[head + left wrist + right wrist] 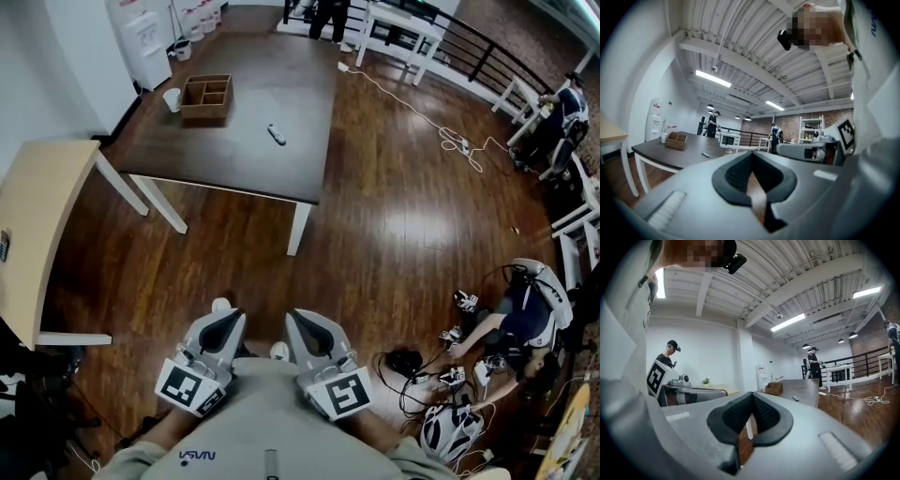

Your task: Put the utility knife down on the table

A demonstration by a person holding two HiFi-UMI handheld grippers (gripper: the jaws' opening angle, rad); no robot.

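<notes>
The utility knife (276, 134) is a small grey-and-dark tool lying alone on the dark table (281, 169), far ahead of me. It also shows small in the left gripper view (706, 154) and in the right gripper view (795, 399). Both grippers are held close to my chest over the wood floor, well short of the table. My left gripper (226, 317) (751, 153) has its jaws together with nothing between them. The right gripper (302, 319) (752, 393) is likewise shut and empty. Both point level toward the table.
A wooden compartment box (206, 98) and a white cup (172, 99) stand at the table's far left. A light wood table (37, 216) is at the left. A person (525, 319) sits on the floor at right among cables and a white helmet (450, 431). Other people stand farther back.
</notes>
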